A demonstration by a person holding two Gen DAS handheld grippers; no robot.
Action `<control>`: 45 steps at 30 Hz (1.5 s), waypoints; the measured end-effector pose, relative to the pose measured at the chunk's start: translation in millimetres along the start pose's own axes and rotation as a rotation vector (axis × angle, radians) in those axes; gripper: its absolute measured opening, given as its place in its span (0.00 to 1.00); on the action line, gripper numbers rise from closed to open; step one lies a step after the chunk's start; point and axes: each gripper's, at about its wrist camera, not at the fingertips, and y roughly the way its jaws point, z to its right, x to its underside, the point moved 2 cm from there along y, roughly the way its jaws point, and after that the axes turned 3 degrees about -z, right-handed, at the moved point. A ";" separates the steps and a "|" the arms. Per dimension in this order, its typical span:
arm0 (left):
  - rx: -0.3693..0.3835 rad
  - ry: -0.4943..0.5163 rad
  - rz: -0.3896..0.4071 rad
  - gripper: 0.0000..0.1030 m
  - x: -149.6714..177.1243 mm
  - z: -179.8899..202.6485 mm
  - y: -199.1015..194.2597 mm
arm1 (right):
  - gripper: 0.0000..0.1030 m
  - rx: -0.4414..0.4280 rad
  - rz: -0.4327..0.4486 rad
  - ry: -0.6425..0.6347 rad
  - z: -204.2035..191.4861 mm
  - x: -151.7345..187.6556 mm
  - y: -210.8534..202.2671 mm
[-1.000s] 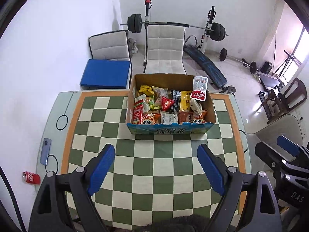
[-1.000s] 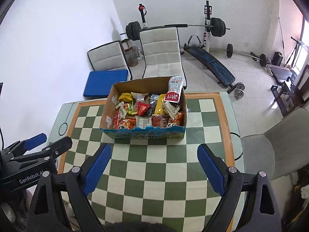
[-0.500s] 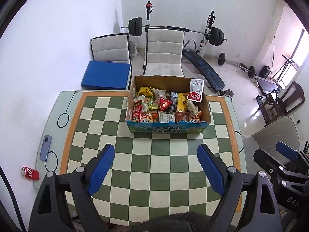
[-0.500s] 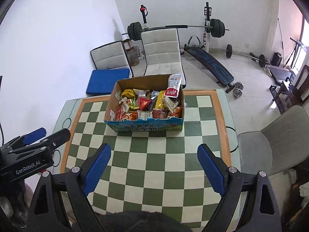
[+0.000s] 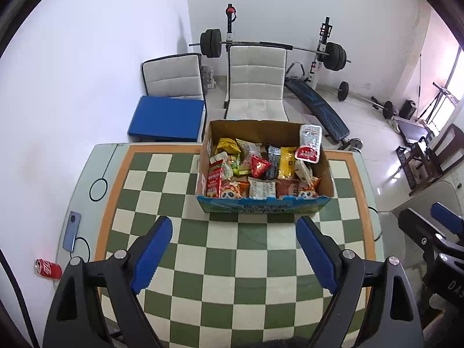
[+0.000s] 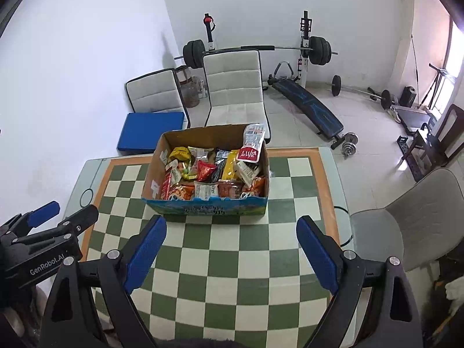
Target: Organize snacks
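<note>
The table [image 5: 203, 261], a green-and-white chequered top with an orange border, fills the lower half of both views. Beyond its far edge stand two pale chairs [image 5: 255, 87] and a weight bench [image 5: 316, 107].

On the far half of the table sits an open cardboard box [image 5: 261, 207] with a blue printed front. The snacks [image 5: 261, 171] lie inside it, packed side by side in rough rows, and nothing lies loose on the chequered top. One white-and-red packet [image 5: 309, 143] stands taller than the rest, leaning on the far right corner of the box.

The left gripper [image 5: 234, 253] and the right gripper [image 6: 231, 253] both hover over the near half of the table, well apart from the box, each with its jaws spread wide and nothing between them.

A phone [image 5: 72, 230] lies at the table's left edge, and a red can [image 5: 48, 269] sits on the floor below it.

As for the step, this fits either a box waiting to be sorted or one already filled and tidied, so I cannot judge which. Any reach into the box would need a jaw opening narrowed to one packet, since they sit tightly together.
</note>
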 end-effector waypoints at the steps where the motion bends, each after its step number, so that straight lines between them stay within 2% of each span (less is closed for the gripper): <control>1: 0.003 0.002 0.001 0.85 -2.1 0.8 2.9 | 0.91 0.001 0.004 0.003 0.9 -3.1 3.5; 17: -0.018 0.024 -0.044 0.85 -21.6 6.5 43.5 | 0.91 0.024 -0.041 0.007 0.4 -23.6 54.9; 45: 0.011 0.039 -0.062 0.85 -26.8 7.8 60.0 | 0.91 0.040 -0.066 0.025 1.9 -30.0 66.9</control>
